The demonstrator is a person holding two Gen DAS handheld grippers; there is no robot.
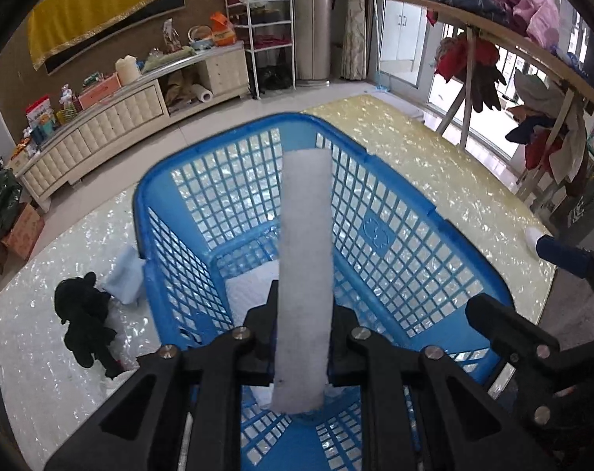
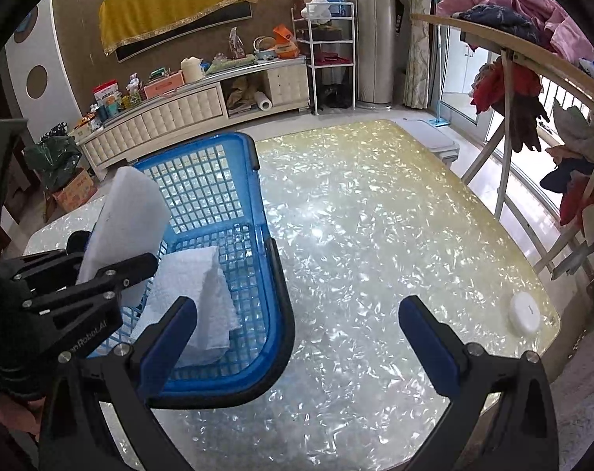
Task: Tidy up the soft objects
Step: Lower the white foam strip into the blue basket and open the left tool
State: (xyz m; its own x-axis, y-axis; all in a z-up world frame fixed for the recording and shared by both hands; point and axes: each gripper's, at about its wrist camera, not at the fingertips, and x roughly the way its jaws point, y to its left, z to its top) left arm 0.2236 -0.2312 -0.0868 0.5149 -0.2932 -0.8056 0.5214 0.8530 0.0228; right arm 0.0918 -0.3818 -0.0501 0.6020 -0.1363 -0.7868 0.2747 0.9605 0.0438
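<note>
Nearest my left camera, my left gripper (image 1: 303,337) has its jaws pinching a white foam slab (image 1: 305,274) edge-on; the slab stands up out of the grip and hangs over the open blue basket (image 1: 414,243). From my right camera I see the same slab (image 2: 128,227) broadside, tilted, clamped in that left gripper (image 2: 101,274) at the near left corner of the basket (image 2: 273,314). A hand is just visible at the lower left edge of that view, behind the gripper.

My right gripper (image 2: 297,337) has its jaws spread wide with nothing between them, one blue-padded finger (image 2: 167,345) over the basket's near rim, the other over bare bench (image 2: 375,216).

Inside the basket lies a folded white towel (image 2: 195,298), resting on the mesh floor just below the slab.

Outside the basket on the left, on the bench, sits a crumpled black cloth (image 1: 87,322) and, just beside it, touching the basket wall, a pale blue cloth (image 1: 126,278). Well apart on the right side of the bench rests a small white round disc (image 2: 526,310).

Beyond the bench, a rack (image 1: 493,35) carries heaped clothes.
</note>
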